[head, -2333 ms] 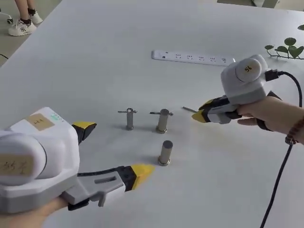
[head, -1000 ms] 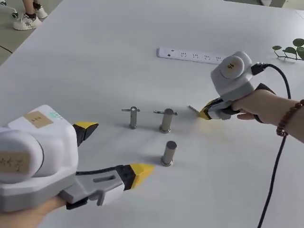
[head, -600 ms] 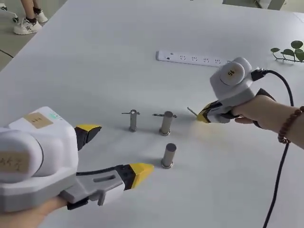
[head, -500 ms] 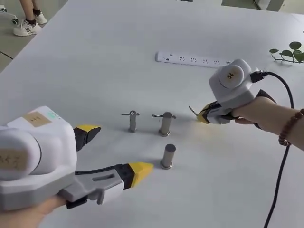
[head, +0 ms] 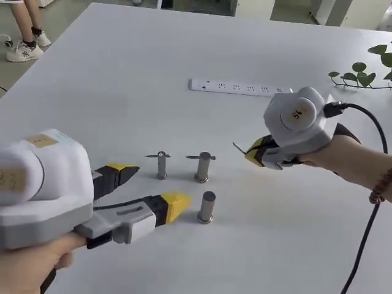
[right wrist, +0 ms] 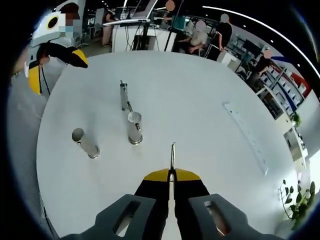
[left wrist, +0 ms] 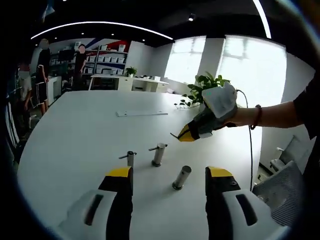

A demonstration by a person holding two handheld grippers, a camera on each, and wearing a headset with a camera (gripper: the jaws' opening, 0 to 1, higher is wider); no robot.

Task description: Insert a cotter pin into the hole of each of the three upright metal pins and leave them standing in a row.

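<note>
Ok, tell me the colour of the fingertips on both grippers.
Yellow, on the left gripper and the right gripper alike; clearest in the left gripper view.

Looks like an open-plan office or tech lab to me. Big white table (head: 122, 73) with a power strip (head: 239, 87) lying on it and a leafy plant (head: 361, 73) at its edge. Beyond the table there are desks (left wrist: 127, 82), shelves (left wrist: 107, 59) of boxes, tall bright windows (left wrist: 240, 65), long ceiling light strips (left wrist: 100, 24), and people (right wrist: 222, 31) hanging around.
</note>
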